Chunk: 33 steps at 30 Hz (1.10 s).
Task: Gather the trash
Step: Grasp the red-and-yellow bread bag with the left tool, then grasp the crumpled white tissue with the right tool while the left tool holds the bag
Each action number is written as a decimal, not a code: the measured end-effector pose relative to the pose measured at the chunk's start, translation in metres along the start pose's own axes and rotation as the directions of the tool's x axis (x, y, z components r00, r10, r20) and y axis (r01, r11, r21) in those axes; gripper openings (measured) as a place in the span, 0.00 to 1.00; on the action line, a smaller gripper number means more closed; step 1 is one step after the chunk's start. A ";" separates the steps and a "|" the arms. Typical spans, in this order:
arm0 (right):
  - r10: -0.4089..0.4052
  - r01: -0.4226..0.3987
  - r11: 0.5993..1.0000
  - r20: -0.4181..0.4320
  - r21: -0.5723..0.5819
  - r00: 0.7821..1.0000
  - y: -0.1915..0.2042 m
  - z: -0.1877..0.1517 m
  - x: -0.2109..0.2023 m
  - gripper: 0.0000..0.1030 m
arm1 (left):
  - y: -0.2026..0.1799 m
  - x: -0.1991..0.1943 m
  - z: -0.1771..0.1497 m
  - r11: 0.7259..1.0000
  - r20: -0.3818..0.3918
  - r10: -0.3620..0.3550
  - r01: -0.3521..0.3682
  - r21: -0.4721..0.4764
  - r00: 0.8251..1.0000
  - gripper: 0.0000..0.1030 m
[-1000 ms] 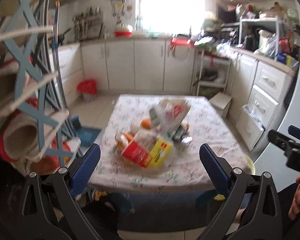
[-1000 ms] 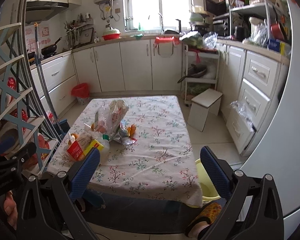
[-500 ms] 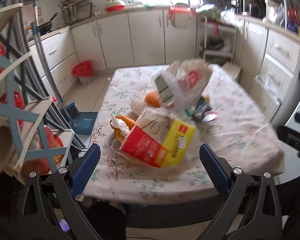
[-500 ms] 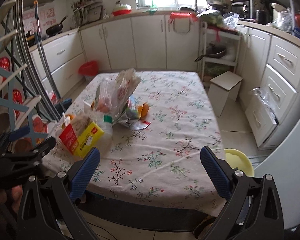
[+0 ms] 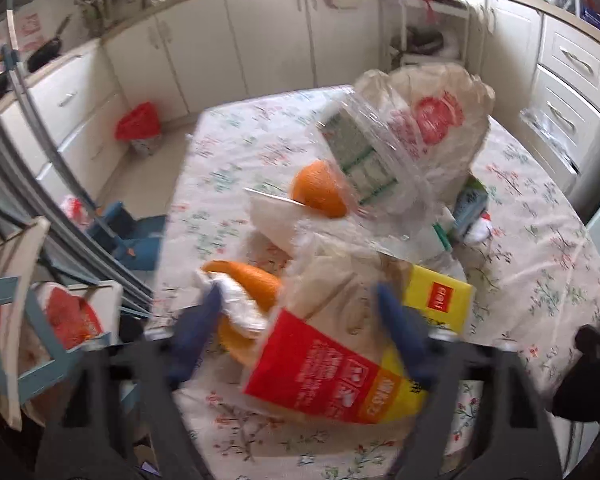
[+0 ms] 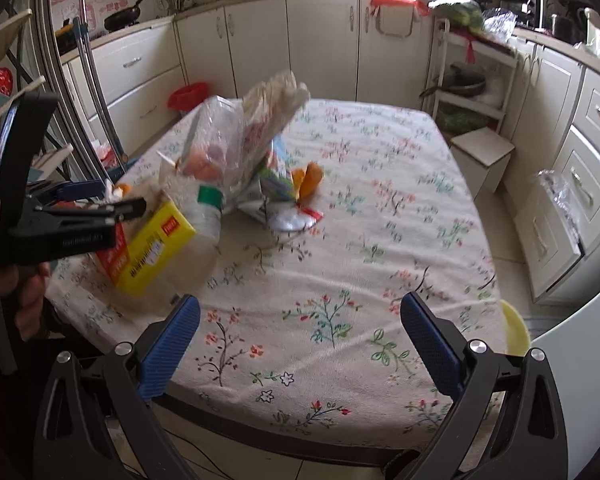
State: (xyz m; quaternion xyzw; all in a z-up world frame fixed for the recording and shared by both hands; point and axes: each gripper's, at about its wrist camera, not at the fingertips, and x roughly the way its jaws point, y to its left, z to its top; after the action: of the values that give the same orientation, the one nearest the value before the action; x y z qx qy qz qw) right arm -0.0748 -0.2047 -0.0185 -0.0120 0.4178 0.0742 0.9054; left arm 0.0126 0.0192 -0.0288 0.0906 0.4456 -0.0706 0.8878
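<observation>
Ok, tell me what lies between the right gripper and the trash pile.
Only bare floral tablecloth lies between the open right gripper and the trash pile, as the right wrist view shows.

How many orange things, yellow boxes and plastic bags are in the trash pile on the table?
Orange peel pieces: 3
Yellow boxes: 1
Plastic bags: 3
Total: 7
</observation>
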 end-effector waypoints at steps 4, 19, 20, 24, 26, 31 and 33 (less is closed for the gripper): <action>0.011 -0.011 1.000 -0.014 0.012 1.000 -0.003 -0.001 0.007 0.93 | -0.001 0.004 -0.005 0.998 -0.034 -0.065 0.065 -0.004 0.997 0.00; 0.081 -0.081 0.996 0.003 0.044 0.997 0.004 0.004 0.013 0.93 | 0.020 -0.029 -0.033 0.998 -0.020 -0.013 0.012 -0.063 1.000 0.84; 0.083 -0.083 0.996 0.000 0.038 0.997 0.007 0.004 0.014 0.93 | 0.017 -0.026 -0.036 0.998 -0.032 -0.011 0.009 -0.063 0.999 0.84; 0.079 -0.079 0.997 -0.015 0.013 0.997 0.016 0.001 0.019 0.93 | 0.020 -0.015 -0.048 0.991 -0.083 -0.076 0.066 -0.120 0.994 0.39; 0.076 -0.076 0.997 -0.024 0.006 0.997 0.018 -0.002 0.022 0.93 | 0.028 -0.014 -0.051 0.976 -0.085 -0.143 0.127 -0.175 0.986 0.08; 0.070 -0.070 0.997 -0.025 0.016 0.997 0.014 -0.004 0.024 0.93 | 0.040 -0.029 -0.050 0.955 -0.008 -0.199 0.192 -0.225 0.980 0.01; 0.082 -0.082 0.996 0.001 0.028 0.997 0.011 -0.002 0.020 0.93 | 0.044 -0.041 -0.050 0.941 0.042 -0.242 0.246 -0.231 0.969 0.01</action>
State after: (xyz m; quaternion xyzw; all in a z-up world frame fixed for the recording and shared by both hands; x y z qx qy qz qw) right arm -0.0648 -0.1917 -0.0344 0.0177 0.4192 0.1056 0.9015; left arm -0.0416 0.0750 -0.0208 -0.0713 0.4527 -0.1274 0.8796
